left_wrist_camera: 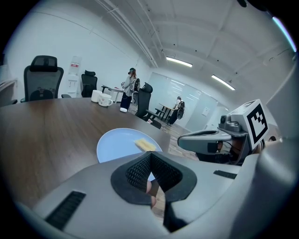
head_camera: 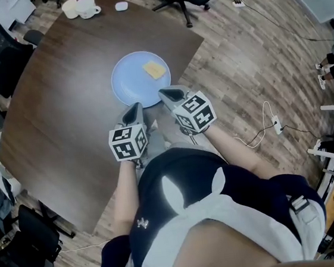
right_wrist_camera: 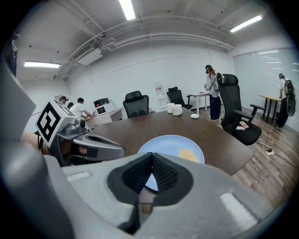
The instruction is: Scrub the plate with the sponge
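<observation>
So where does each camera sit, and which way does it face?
Head view: on the person's head, facing down at the dark wooden table, round pale blue plate and yellow sponge; torso, left gripper and right gripper show.
Left gripper view: on that gripper, facing the plate past its shut jaws; right gripper at right.
Right gripper view: likewise, jaws shut; left gripper at left.
Shared: all show the sponge on the plate.

A person wears a navy top with white patches and a small white logo, and the left gripper and right gripper are smooth grey wedges with black ribbed pads, each carrying a white cube printed with black square markers.
</observation>
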Available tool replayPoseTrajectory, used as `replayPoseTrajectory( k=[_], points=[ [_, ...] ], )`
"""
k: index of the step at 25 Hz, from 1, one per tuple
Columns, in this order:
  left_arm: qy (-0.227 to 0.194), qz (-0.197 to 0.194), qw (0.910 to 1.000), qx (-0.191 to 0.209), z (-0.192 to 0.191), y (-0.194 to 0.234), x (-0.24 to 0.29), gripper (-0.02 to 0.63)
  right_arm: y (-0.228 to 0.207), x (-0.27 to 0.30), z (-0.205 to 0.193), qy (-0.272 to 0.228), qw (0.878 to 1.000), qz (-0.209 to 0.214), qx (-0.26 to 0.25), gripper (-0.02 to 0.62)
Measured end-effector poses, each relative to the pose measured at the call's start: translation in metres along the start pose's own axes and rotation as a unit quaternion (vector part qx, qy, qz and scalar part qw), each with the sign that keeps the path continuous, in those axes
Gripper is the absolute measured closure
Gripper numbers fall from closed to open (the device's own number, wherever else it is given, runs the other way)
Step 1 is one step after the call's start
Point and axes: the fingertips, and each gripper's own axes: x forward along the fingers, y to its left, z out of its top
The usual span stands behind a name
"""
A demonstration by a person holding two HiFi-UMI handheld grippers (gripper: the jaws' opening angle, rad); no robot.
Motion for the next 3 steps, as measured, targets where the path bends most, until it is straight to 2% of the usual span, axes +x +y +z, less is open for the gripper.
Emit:
replayPoseTrajectory(
  k=[3],
  points=[
    [-0.006, -0.004, 0.9999, 0.007, -0.002, -0.015, -0.006, 0.6, 0.006, -0.013, -0.006, -0.002, 1.0, -0.001, 0.001, 0.597]
  ],
)
